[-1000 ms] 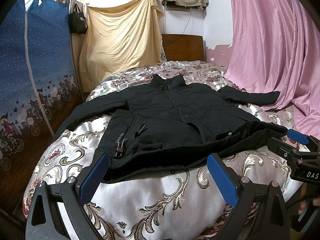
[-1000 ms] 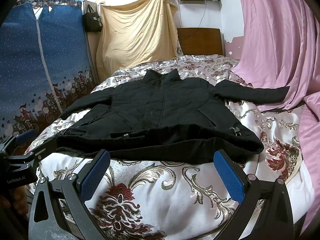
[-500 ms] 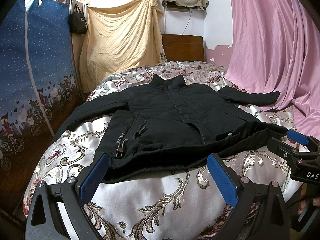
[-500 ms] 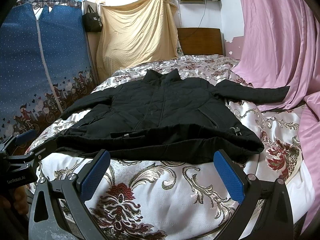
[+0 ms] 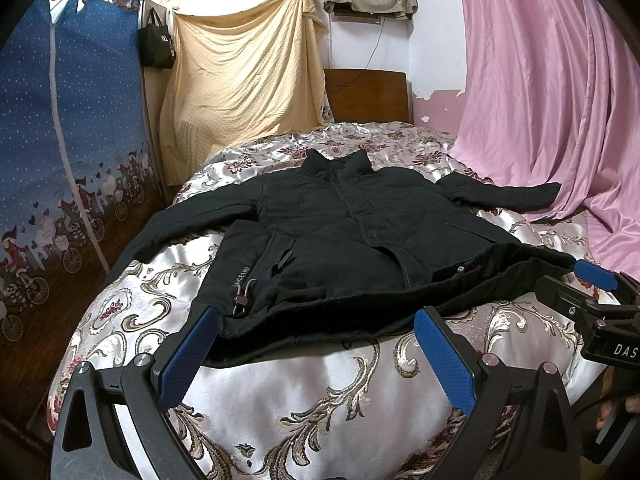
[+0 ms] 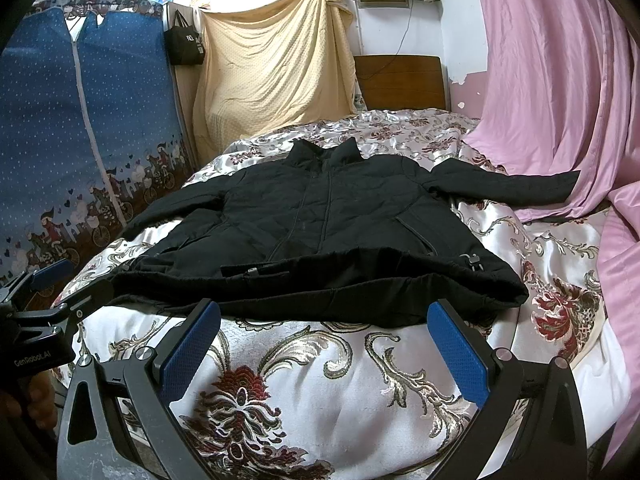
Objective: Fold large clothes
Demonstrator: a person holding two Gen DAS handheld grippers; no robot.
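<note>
1. The bed [image 5: 280, 400] carried a flowered silver cover and filled most of both views; a pink curtain [image 5: 540, 100] hung on one side and a blue wardrobe [image 5: 60, 140] stood on the other.
2. The jacket [image 5: 352, 232] lay on the bed, front side up, with the collar toward the headboard [image 5: 368, 94] and both sleeves spread out to the sides. Its hem was at the near edge of the bed and looked a little raised and bunched, mostly on the right side.
3. The left gripper [image 5: 316, 356] hovered just before the hem near the left corner, with its jaws wide apart and nothing between them. The pads did not touch the cloth, as far as I could tell.
4. The right gripper [image 6: 324, 352] was in the same posture near the right part of the hem, spread wide and holding nothing.
5. Compared with the pictures one second and half a second earlier, nothing had changed: the jacket and both grippers kept the same places.
6. I judged that folding was not yet started. The next move probably needed both grippers to go forward and pinch the hem or a sleeve.
</note>
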